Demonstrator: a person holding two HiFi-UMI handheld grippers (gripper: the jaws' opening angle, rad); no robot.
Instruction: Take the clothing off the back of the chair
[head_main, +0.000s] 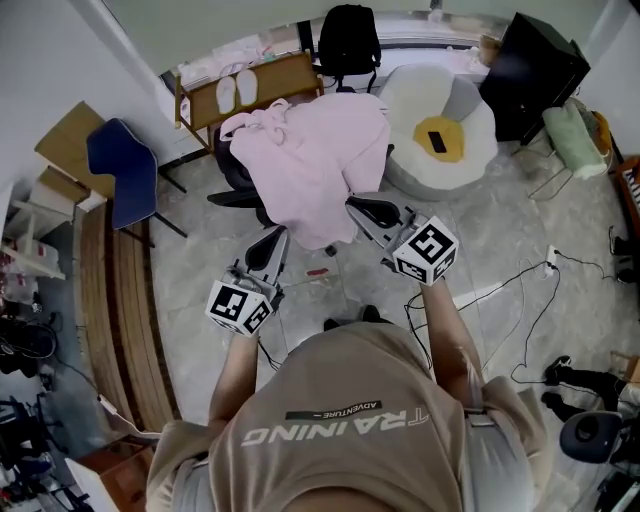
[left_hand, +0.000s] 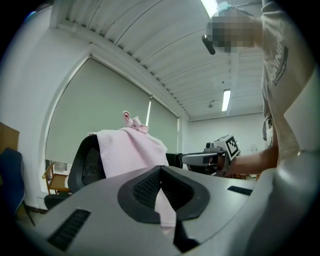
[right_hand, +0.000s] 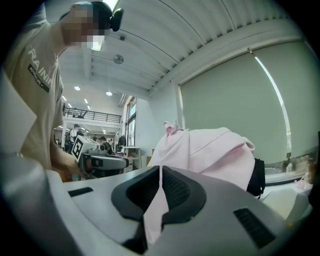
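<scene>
A pink garment (head_main: 310, 160) hangs over the back of a black office chair (head_main: 232, 178) in front of me. In the head view my left gripper (head_main: 272, 238) meets its lower left edge and my right gripper (head_main: 357, 207) its lower right edge. The left gripper view shows the left gripper (left_hand: 161, 172) shut, with a strip of pink cloth (left_hand: 165, 210) pinched between the jaws and the garment (left_hand: 132, 150) draped on the chair (left_hand: 87, 167) beyond. The right gripper (right_hand: 160, 172) is likewise shut on a pink strip (right_hand: 156, 210) leading to the garment (right_hand: 210, 152).
A white flower-shaped cushion (head_main: 470, 120) with a yellow centre lies right of the chair. A blue chair (head_main: 125, 170) stands to the left, a wooden bench (head_main: 250, 90) and a black chair (head_main: 348, 40) behind. Cables (head_main: 520, 290) trail across the floor at right.
</scene>
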